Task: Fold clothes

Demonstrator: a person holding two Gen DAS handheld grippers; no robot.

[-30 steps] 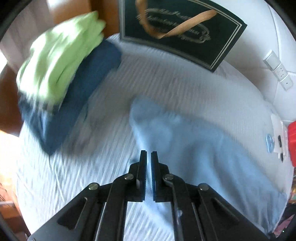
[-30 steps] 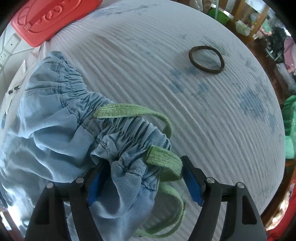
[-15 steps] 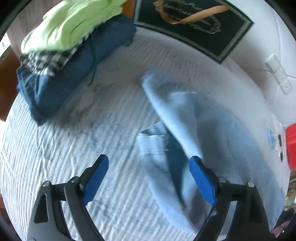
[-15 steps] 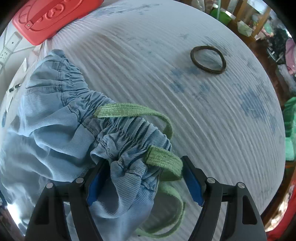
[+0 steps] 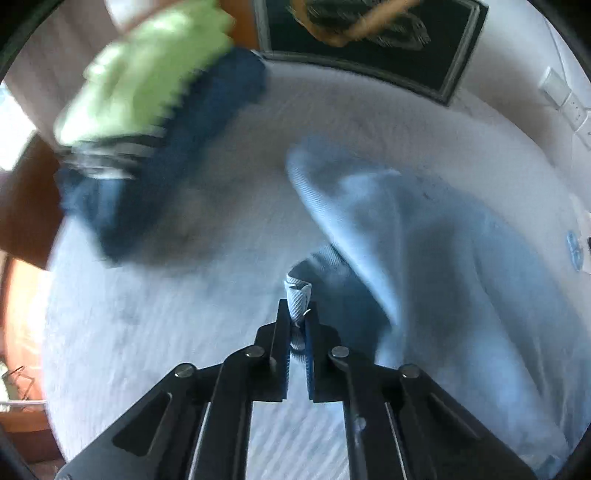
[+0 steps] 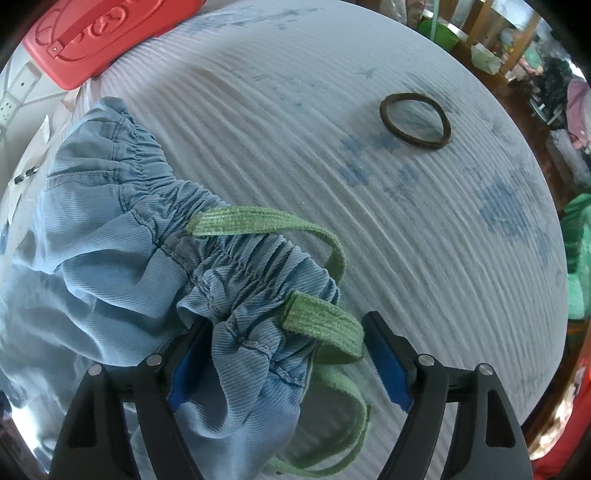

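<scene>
While the left-wrist view is smeared with blur, one big white ribbed cloth (image 6: 369, 206) shows under everything, spreading out ahead of both claws.

There is one pair of light blue trousers (image 6: 122, 258). Its bunched waist sits right between the fingers of the right claw (image 6: 290, 352), and the rest runs off to that claw's left, where the edge of the view cuts it. In the left view the legs (image 5: 424, 236) stretch ahead and to the right of the left claw (image 5: 297, 325).

One pile of folded clothes (image 5: 155, 122) lies far ahead and to the left of the left claw. It looks like a green piece on top of dark blue ones, but the blur makes them hard to count.

One red case (image 6: 99, 33) sits far ahead of the right claw to its left, cut off at the top. One dark framed board (image 5: 369, 40) is far ahead of the left claw, also cut off.

One green drawstring (image 6: 266, 221) loops ahead of the right claw's fingers, and part goes under them. One brown hair band (image 6: 415, 122) lies well ahead to the right.

The left claw is pinched tight on a small fold of the trousers. The right claw is wide and opening, with the waist between its pads (image 6: 389, 369).
</scene>
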